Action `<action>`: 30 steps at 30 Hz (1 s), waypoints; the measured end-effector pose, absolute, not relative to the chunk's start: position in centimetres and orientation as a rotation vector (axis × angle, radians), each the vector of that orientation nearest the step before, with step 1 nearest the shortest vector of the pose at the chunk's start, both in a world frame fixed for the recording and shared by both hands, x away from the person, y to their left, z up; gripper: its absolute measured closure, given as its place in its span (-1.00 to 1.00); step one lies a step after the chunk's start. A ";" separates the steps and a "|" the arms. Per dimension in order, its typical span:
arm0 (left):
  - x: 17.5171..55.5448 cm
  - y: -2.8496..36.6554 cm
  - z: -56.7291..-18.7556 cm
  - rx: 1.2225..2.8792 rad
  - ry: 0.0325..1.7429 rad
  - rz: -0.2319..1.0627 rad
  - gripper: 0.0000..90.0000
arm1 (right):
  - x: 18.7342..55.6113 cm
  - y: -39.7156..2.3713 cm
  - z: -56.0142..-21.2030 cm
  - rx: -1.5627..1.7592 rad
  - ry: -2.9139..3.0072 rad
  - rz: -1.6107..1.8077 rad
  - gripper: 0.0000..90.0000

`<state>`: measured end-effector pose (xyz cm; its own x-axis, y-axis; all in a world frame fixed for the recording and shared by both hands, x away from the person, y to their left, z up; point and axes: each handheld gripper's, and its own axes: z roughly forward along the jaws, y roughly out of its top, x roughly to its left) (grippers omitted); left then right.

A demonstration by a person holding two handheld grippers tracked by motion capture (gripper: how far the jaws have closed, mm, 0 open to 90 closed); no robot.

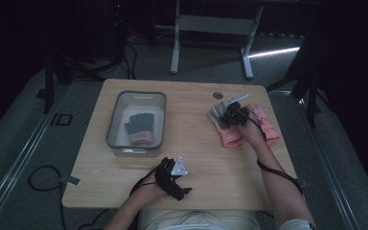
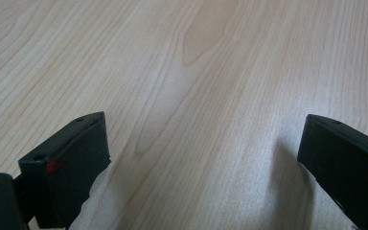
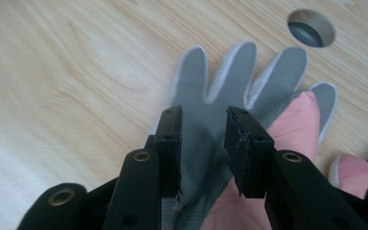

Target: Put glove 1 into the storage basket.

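From above, a pair of gloves already lies in the grey bin [image 1: 136, 120] near the table's [image 1: 196, 158] far left corner; the grey glove [image 1: 215, 115] and pink gloves [image 1: 268, 127] wait by the right edge.

The left gripper [image 2: 201, 163] hovers spread over bare wood.

The right gripper [image 3: 203, 139] narrows around the grey glove [image 3: 230, 76], apparently pinching a fold; bagging it remains.

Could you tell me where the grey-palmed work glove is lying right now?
In the high view, the grey-palmed work glove lies on the right side of the wooden table, partly over pink gloves, near the round cable hole.
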<state>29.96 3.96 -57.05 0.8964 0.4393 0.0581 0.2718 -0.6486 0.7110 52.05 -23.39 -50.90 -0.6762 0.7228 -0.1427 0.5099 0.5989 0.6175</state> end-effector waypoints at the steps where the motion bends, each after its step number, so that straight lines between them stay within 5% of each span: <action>1: 29.9 4.0 -57.0 2.299 0.507 0.294 -0.93 | 52.1 -23.3 -51.1 0.993 2.453 0.762 0.47; 7: 29.8 4.0 -57.0 2.295 0.474 0.310 -0.92 | 52.3 -22.9 -52.9 0.987 2.484 0.684 0.51; 15: 29.7 4.0 -57.1 2.293 0.453 0.299 -0.93 | 52.2 -23.3 -52.9 1.117 2.444 0.771 0.94; 30: 29.7 4.1 -56.8 2.262 0.442 0.317 -0.92 | 42.2 -23.5 -44.4 1.346 2.137 1.081 0.97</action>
<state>29.68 4.13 -56.83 0.9078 0.4107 0.0848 0.2126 -0.6251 0.7511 42.21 -23.50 -44.43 -0.4617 0.8841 0.0719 0.5816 0.2405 0.7771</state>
